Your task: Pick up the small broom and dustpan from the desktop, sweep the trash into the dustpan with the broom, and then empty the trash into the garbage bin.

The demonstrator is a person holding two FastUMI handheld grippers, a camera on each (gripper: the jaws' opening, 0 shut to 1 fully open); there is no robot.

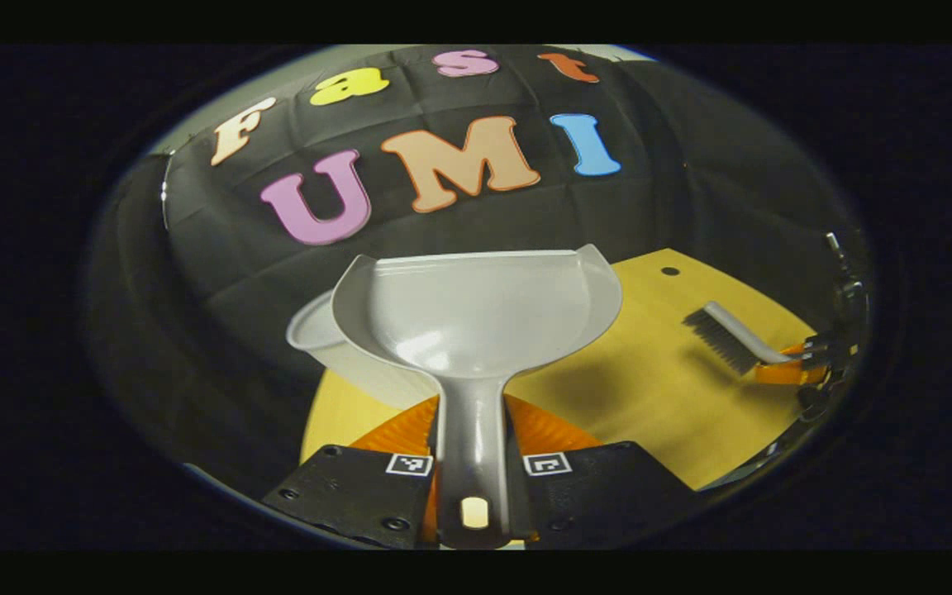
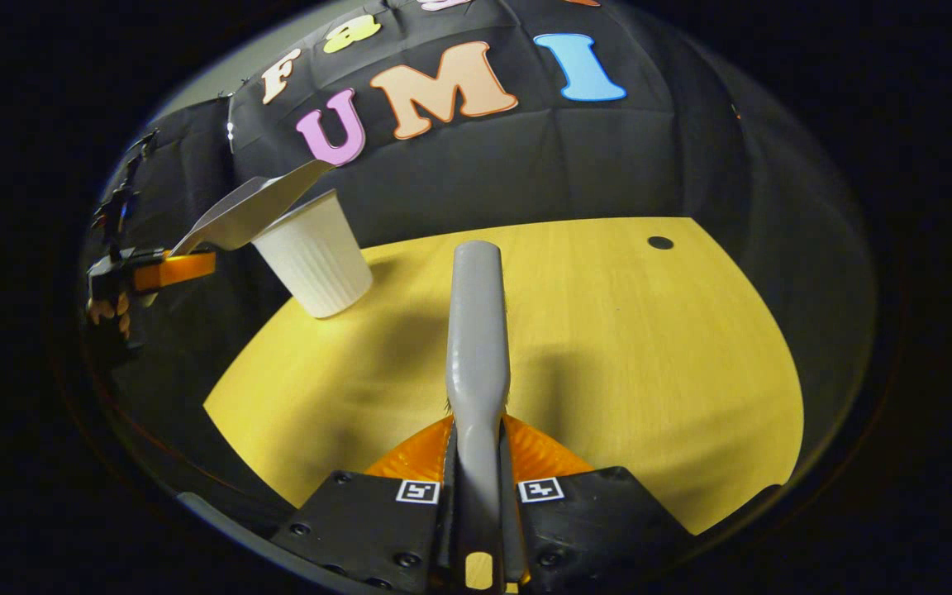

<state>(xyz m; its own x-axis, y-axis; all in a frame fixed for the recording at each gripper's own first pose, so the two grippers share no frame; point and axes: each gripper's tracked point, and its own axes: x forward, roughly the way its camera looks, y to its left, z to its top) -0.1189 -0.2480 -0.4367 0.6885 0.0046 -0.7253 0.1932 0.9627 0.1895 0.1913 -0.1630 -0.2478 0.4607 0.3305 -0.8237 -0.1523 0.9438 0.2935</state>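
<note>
Yellow wood-grain surface (image 2: pixel 608 330) w/ rounded edge, small dark hole (image 2: pixel 659 243) near far side. Black creased cloth wall (image 2: pixel 525 173) behind. Dim booth, soft shadows on surface.

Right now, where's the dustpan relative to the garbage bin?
The dustpan is clamped by its handle in the left gripper, held tilted over the white garbage bin at the table's far left edge in the right gripper view.

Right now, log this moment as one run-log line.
left hand-held gripper: shut on dustpan, tipped over garbage bin | right hand-held gripper: shut on broom, above desktop
</note>
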